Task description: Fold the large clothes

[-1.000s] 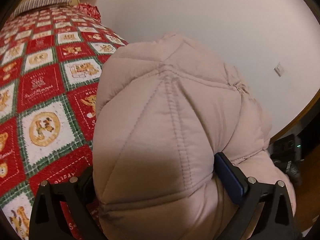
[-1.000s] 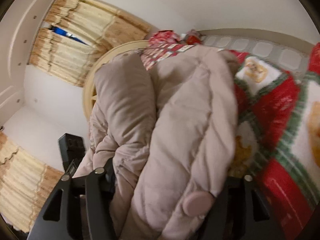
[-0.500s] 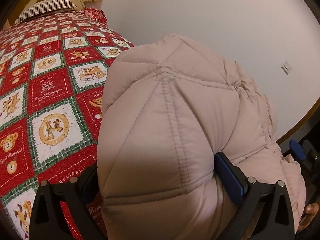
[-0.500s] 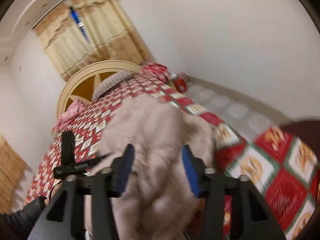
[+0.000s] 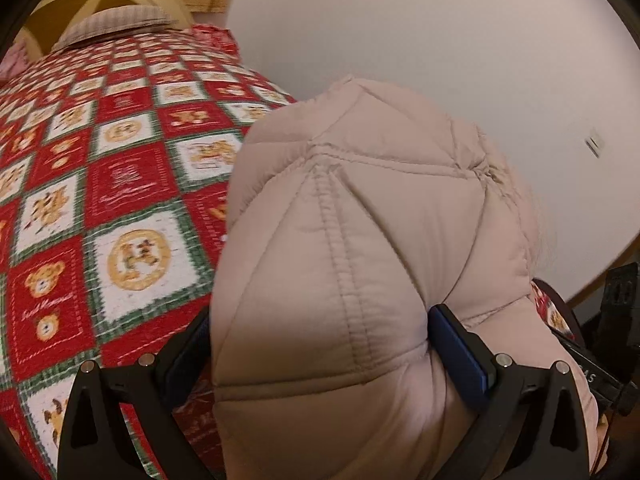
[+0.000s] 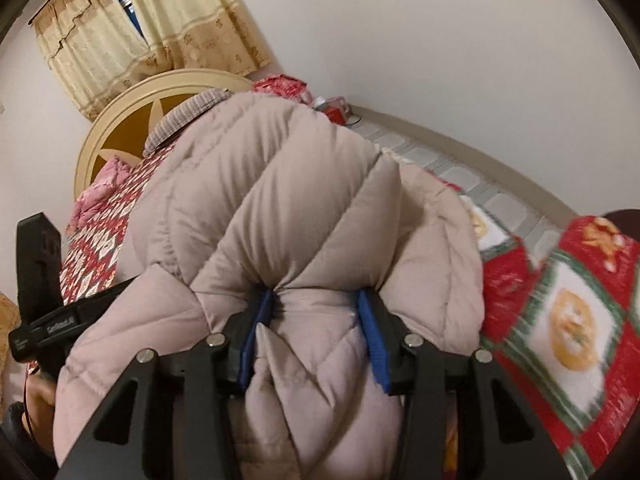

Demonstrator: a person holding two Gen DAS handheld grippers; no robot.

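Observation:
A puffy, quilted beige jacket (image 5: 360, 220) bulges up over the red patchwork bed quilt (image 5: 120, 184). My left gripper (image 5: 320, 340) is shut on a thick quilted bulge of it, and the blue pads dent the padding on both sides. In the right wrist view the jacket (image 6: 280, 200) fills the middle. My right gripper (image 6: 316, 308) is shut on a bunched fold, with the fabric puckered at each blue pad. The jacket hides the fingertips of both grippers. The left gripper's black body (image 6: 40, 280) shows at the left edge there, with a hand below it.
The bed quilt (image 6: 572, 320) runs back to a round cream headboard (image 6: 120, 120) with a striped pillow (image 5: 112, 24) and a pink cloth (image 6: 100, 192). Curtains (image 6: 140, 32) hang behind. A white wall and tiled floor (image 6: 460, 168) lie past the bed's far side.
The right gripper's jaws stood wide around the jacket bundle; the view swung and they now pinch a narrower fold. The left gripper keeps its hold and has tilted slightly upward.

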